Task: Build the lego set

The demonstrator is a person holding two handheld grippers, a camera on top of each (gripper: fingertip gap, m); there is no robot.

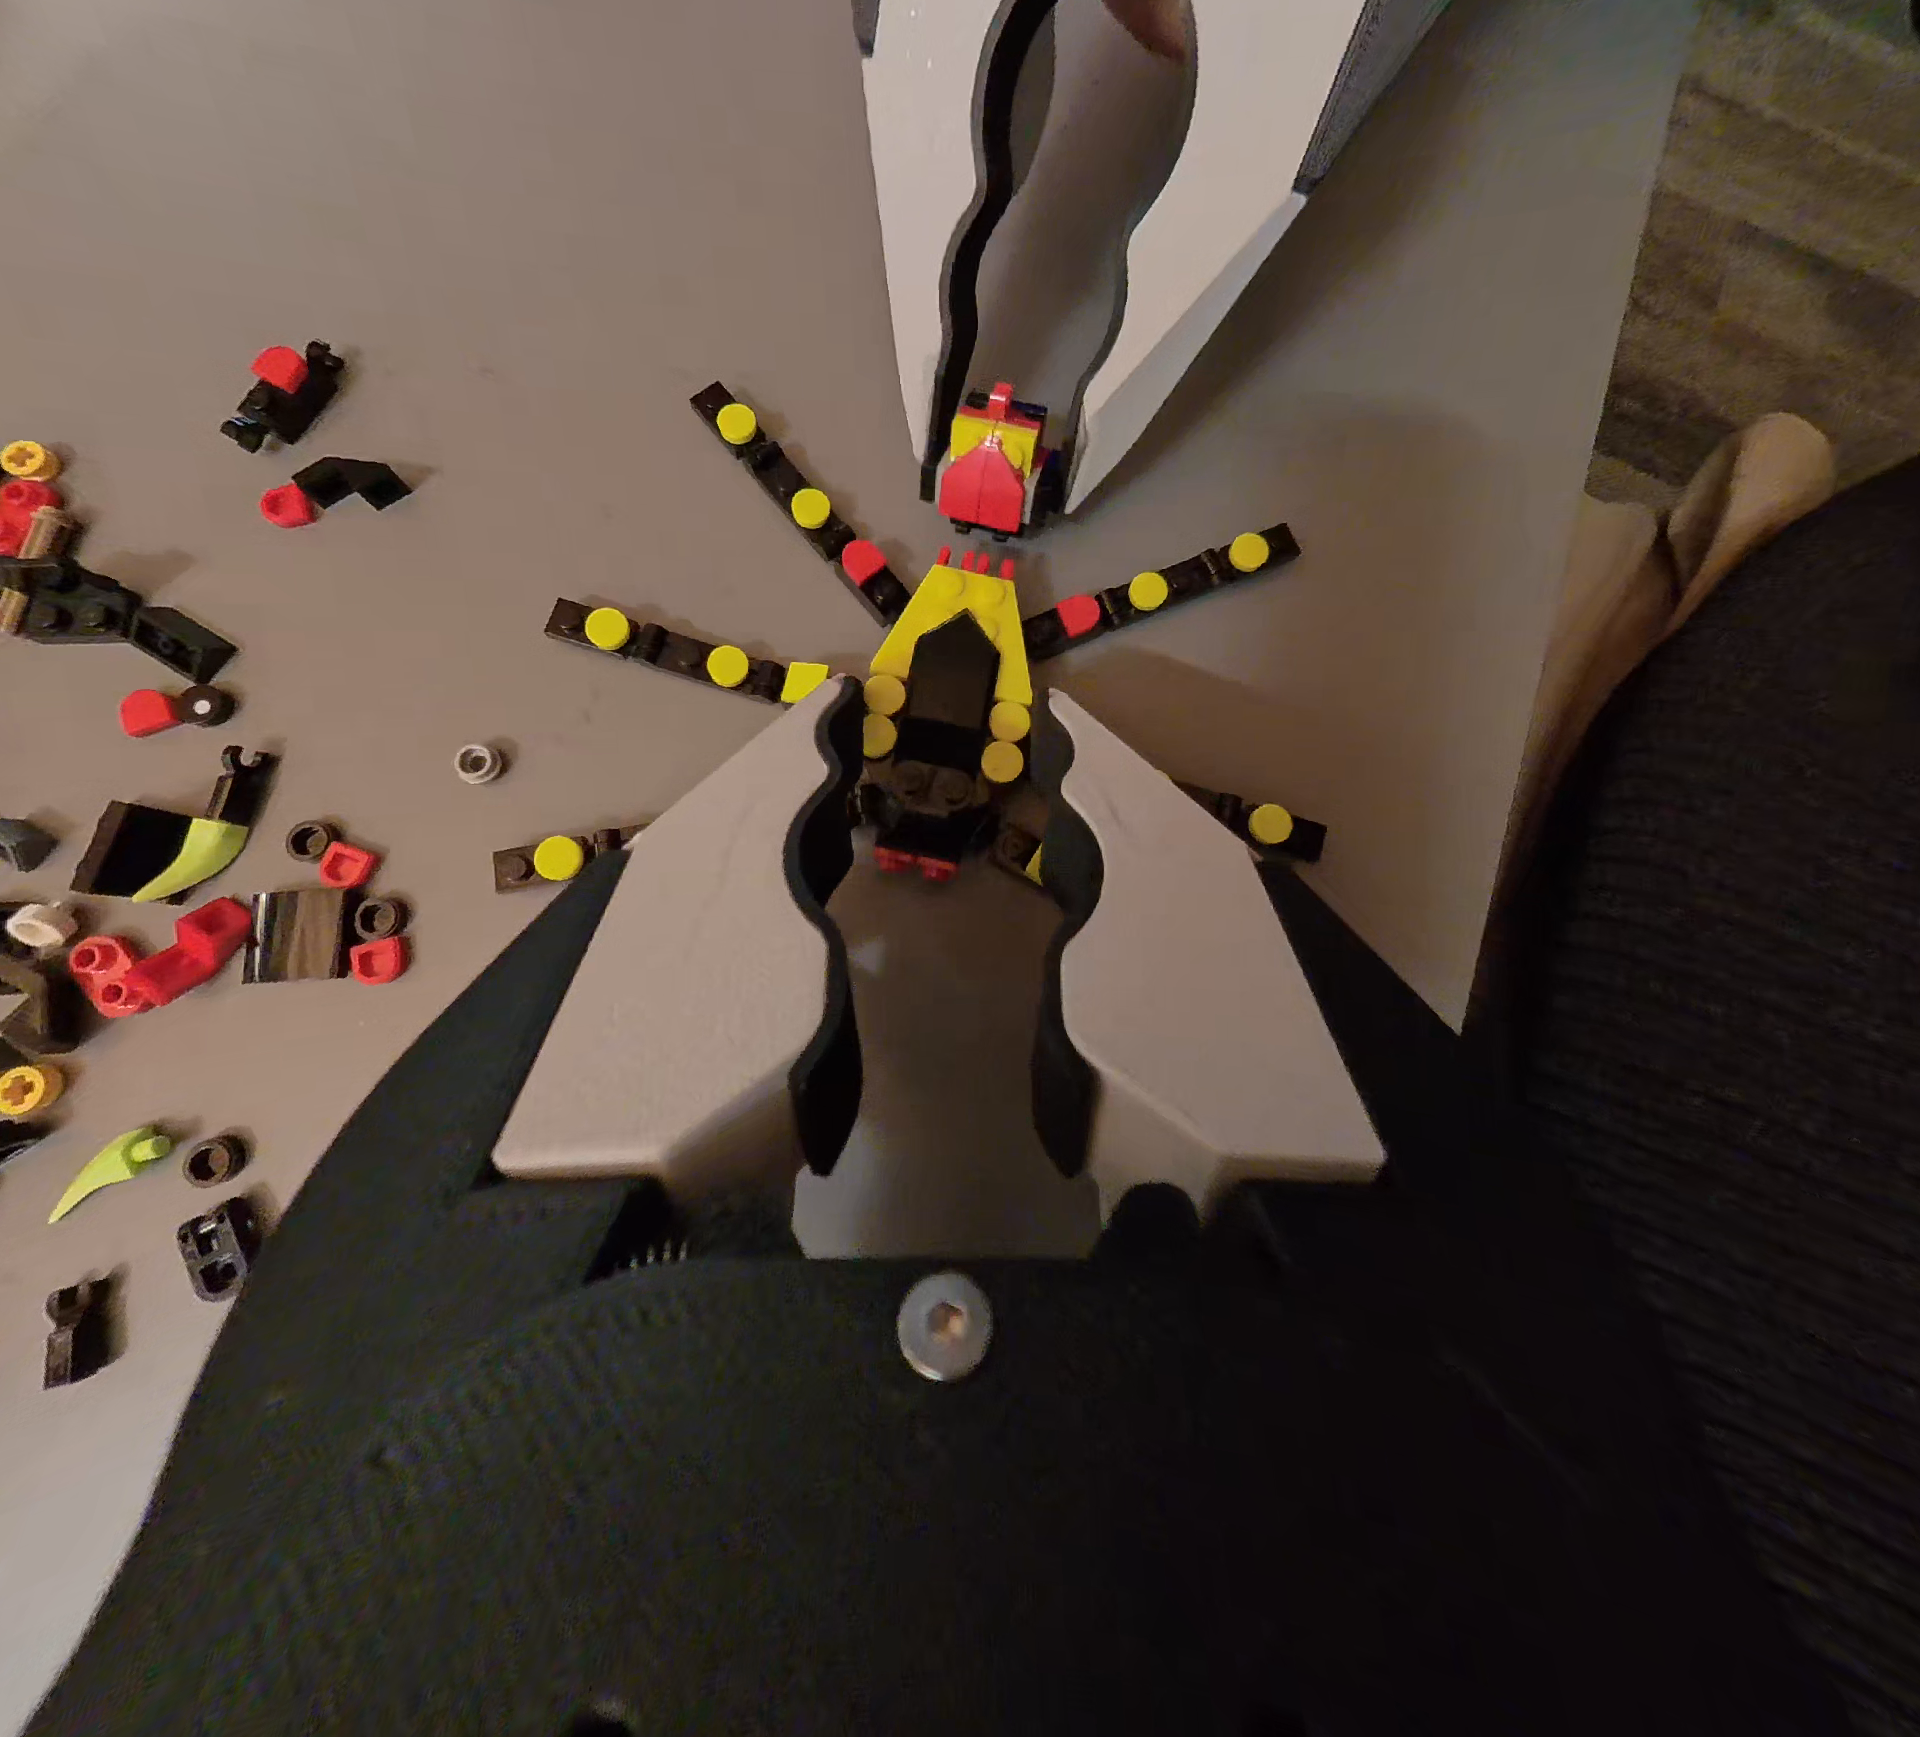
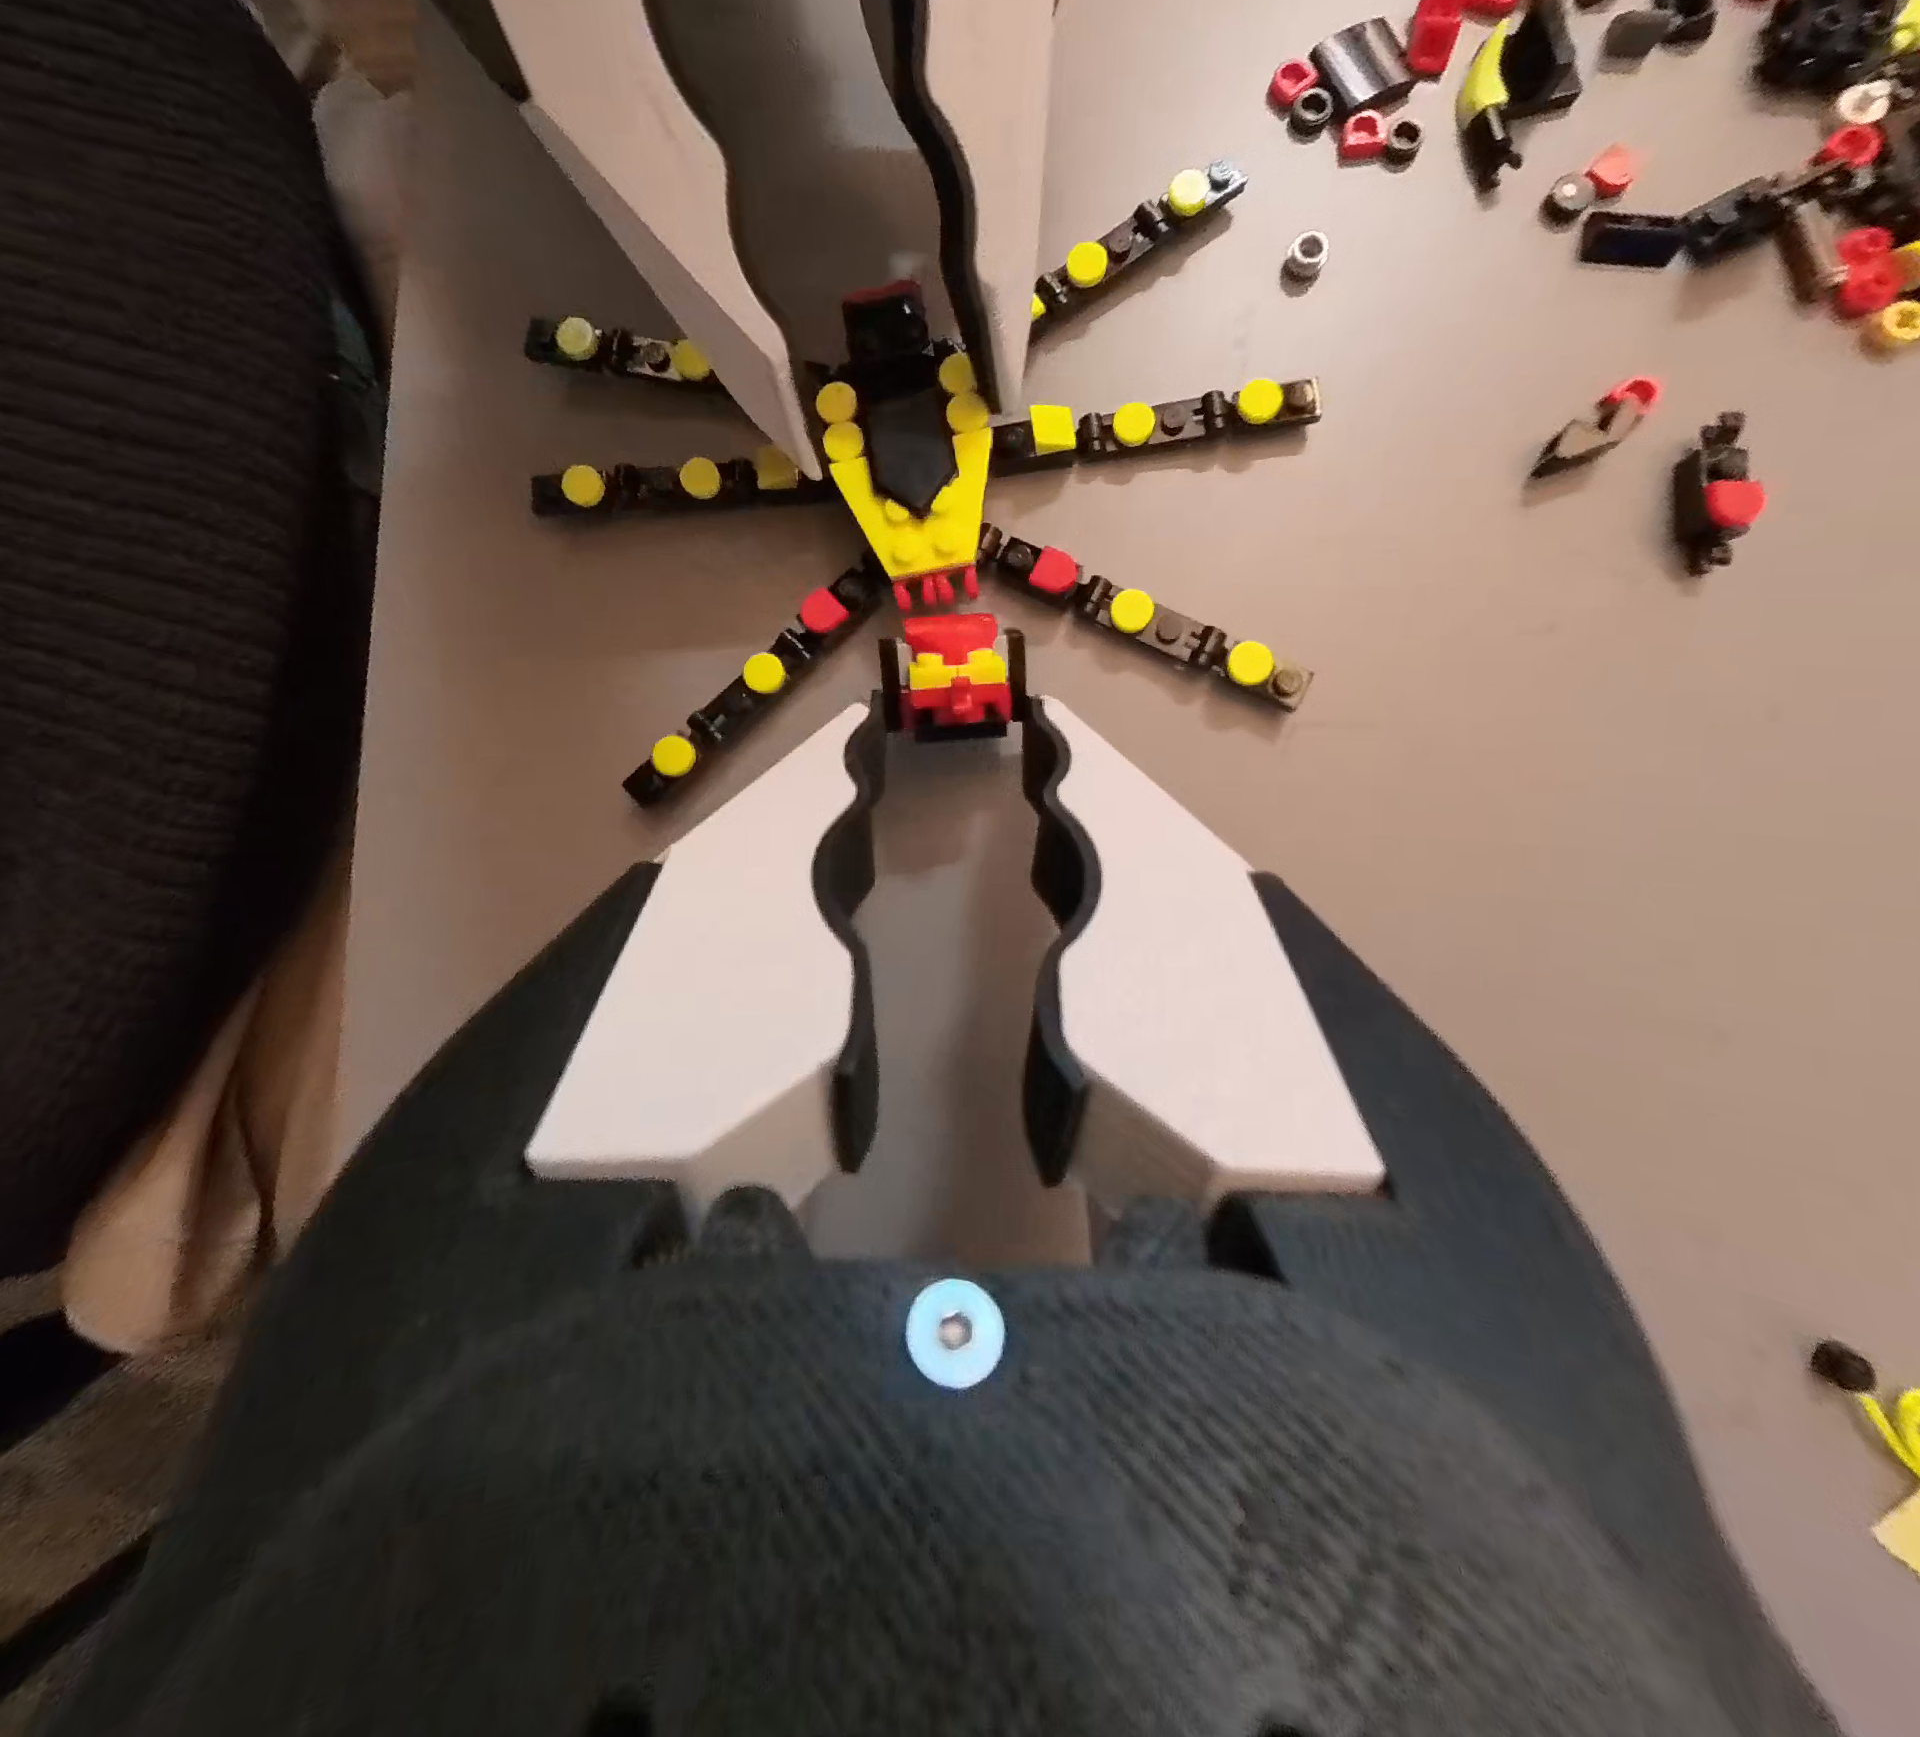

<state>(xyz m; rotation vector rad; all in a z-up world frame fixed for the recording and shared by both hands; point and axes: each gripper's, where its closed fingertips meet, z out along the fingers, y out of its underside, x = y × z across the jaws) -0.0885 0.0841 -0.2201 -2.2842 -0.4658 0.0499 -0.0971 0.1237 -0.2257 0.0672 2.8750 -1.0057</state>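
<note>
A black and yellow lego spider body (image 1: pixel 951 648) lies on the grey table (image 1: pixel 416 233), with black legs (image 1: pixel 665 648) bearing yellow round tiles spread around it. My left gripper (image 1: pixel 951 705) is shut on the body's rear sides; it also shows in the right wrist view (image 2: pixel 909 425). My right gripper (image 2: pixel 954 711) is shut on a small red, yellow and black sub-assembly (image 2: pixel 956 674). It holds the sub-assembly just off the body's (image 2: pixel 914 482) red-pronged narrow end, with a small gap. The right gripper (image 1: pixel 997 482) and sub-assembly (image 1: pixel 987 472) show opposite in the left wrist view.
Several loose red, black, yellow and lime pieces (image 1: pixel 208 856) lie scattered left of the spider, upper right in the right wrist view (image 2: pixel 1662 25). A small grey ring (image 1: pixel 480 762) lies alone. The table edge and a person's dark clothing (image 1: pixel 1714 960) are close on the other side. The tips of one gripper are about 5 cm away from the tips of the other.
</note>
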